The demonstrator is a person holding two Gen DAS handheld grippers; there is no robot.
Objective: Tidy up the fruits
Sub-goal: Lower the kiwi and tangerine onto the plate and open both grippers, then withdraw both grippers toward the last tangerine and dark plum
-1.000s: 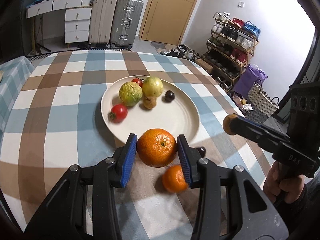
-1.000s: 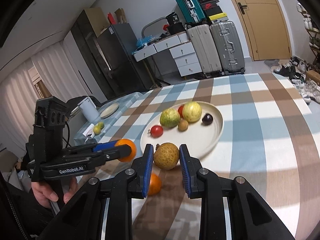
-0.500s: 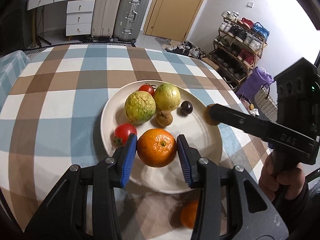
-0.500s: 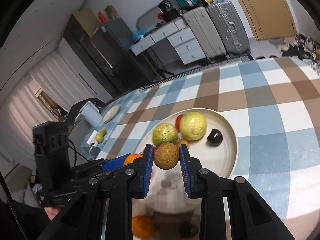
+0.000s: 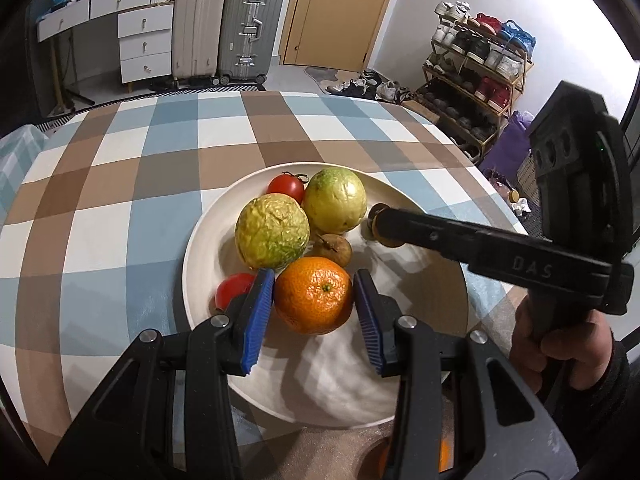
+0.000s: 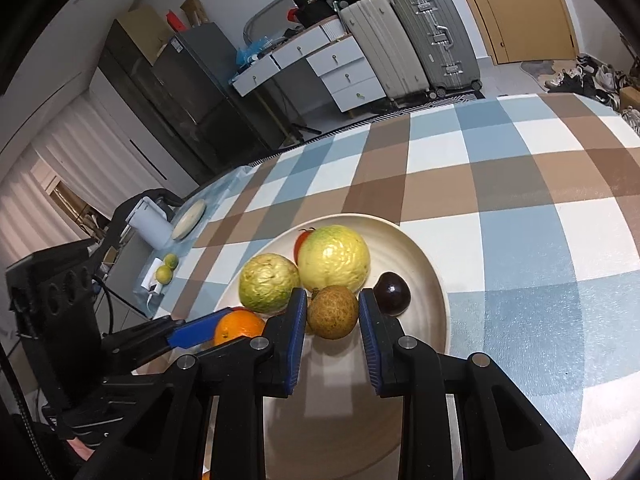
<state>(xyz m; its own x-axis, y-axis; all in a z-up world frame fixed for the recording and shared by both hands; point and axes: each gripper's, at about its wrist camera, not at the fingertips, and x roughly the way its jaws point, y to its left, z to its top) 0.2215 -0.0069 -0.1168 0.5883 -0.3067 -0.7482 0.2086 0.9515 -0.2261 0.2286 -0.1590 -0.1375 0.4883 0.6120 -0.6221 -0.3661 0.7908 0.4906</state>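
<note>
My left gripper (image 5: 314, 314) is shut on a large orange (image 5: 313, 295) and holds it over the near part of a cream plate (image 5: 424, 364). My right gripper (image 6: 332, 332) is shut on a small brown round fruit (image 6: 333, 311) and holds it over the plate (image 6: 424, 264), beside a dark plum (image 6: 393, 288). On the plate lie two yellow-green guavas (image 5: 272, 231) (image 5: 336, 200), two red tomatoes (image 5: 286, 187) (image 5: 233, 285) and a small brown fruit (image 5: 335, 248). The right gripper also shows in the left wrist view (image 5: 378, 226).
The plate sits on a table with a blue, brown and white checked cloth (image 5: 120, 184). A small orange (image 5: 442, 454) lies on the cloth below the left gripper, mostly hidden. A side surface at the left holds a white jug (image 6: 150, 226), a small dish and two limes (image 6: 166, 268).
Both grippers have moved forward with their fruit, from the table's near edge to over the plate. The small orange on the cloth has dropped behind.
</note>
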